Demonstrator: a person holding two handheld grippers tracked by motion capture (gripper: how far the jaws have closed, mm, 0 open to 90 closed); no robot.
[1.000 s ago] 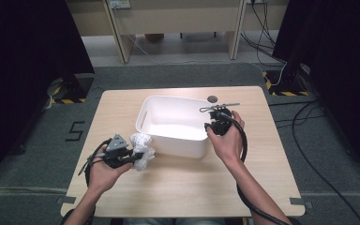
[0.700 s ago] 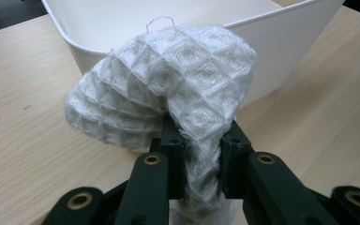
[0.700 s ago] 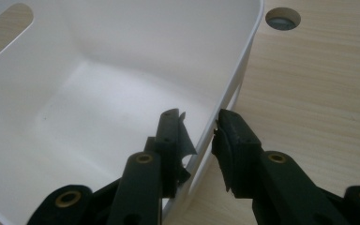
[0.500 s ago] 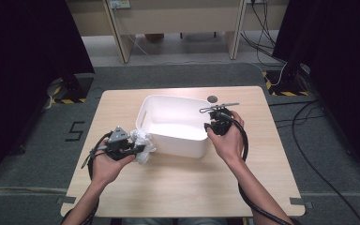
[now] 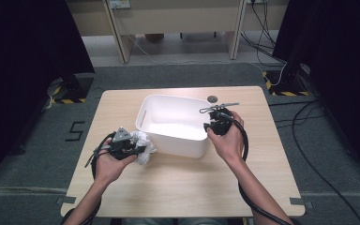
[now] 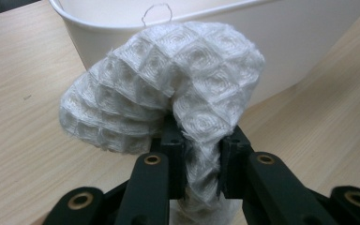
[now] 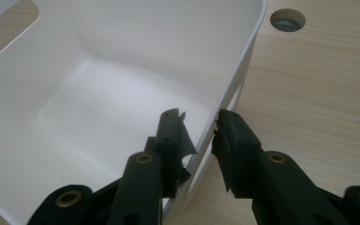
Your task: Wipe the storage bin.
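Observation:
A crumpled white waffle-weave cloth point(image 6: 168, 93) bulges above the jaws of my left gripper point(image 6: 201, 161), which is shut on its lower fold. In the high view that gripper point(image 5: 138, 146) holds the cloth point(image 5: 144, 140) just off the front left corner of a white plastic bin point(image 5: 187, 140). The bin's inside looks bare. My right gripper point(image 5: 211, 125) is at the bin's right wall. In the right gripper view its jaws straddle that wall point(image 7: 243, 61), one inside and one outside, closed against it point(image 7: 199, 150).
The bin stands mid-table on a light wooden table point(image 5: 178, 187). A round cable hole point(image 5: 212, 99) lies just behind the bin's right rear corner, also seen as a hole point(image 7: 288, 19) beyond the rim. A handle slot point(image 7: 9, 28) pierces the bin's far wall.
My left gripper has moved a little forward and right with the cloth, closer to the bin's corner. The right gripper and the bin have stayed put.

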